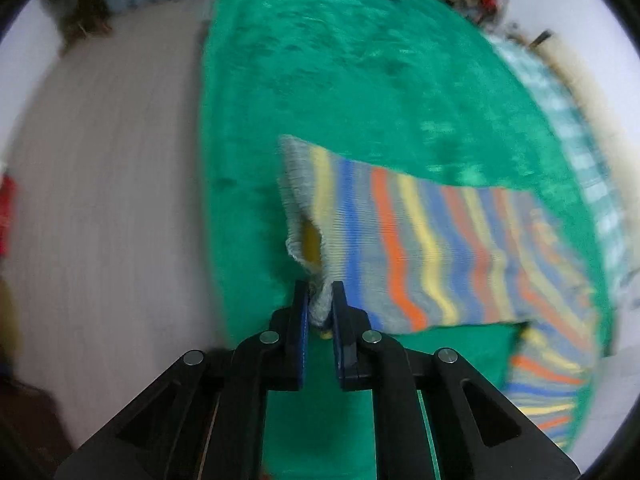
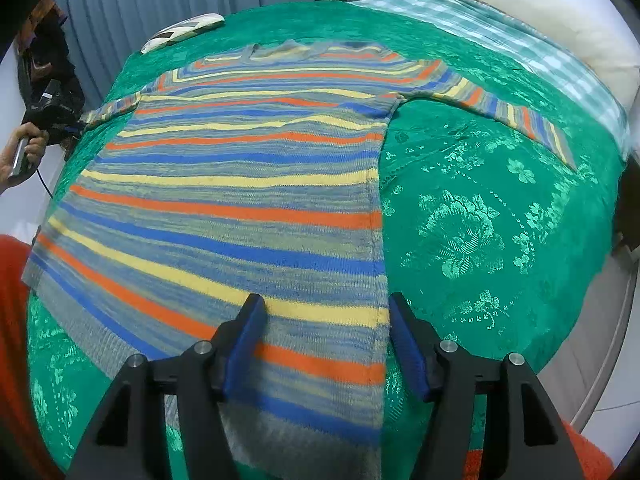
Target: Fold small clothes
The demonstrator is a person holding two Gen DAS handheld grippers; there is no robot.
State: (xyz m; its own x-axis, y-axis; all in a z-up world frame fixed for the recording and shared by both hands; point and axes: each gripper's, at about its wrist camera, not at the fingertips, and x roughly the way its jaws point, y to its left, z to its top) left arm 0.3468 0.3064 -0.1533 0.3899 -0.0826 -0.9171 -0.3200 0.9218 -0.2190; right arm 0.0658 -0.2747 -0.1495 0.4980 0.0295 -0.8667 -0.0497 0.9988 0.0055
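Left tongs (image 1: 320,300) are pinching the striped sweater (image 2: 248,200) cuff, right tongs (image 2: 326,340) wide open over the hem, so I'd fold that sleeve slowly across the body.

The left gripper (image 1: 320,304) has its jaws pinched nearly together on a sleeve cuff (image 1: 316,300). The right gripper (image 2: 326,332) hangs with jaws spread wide, gripping nothing. The person's left hand (image 2: 24,152) clasps its gripper's handle.
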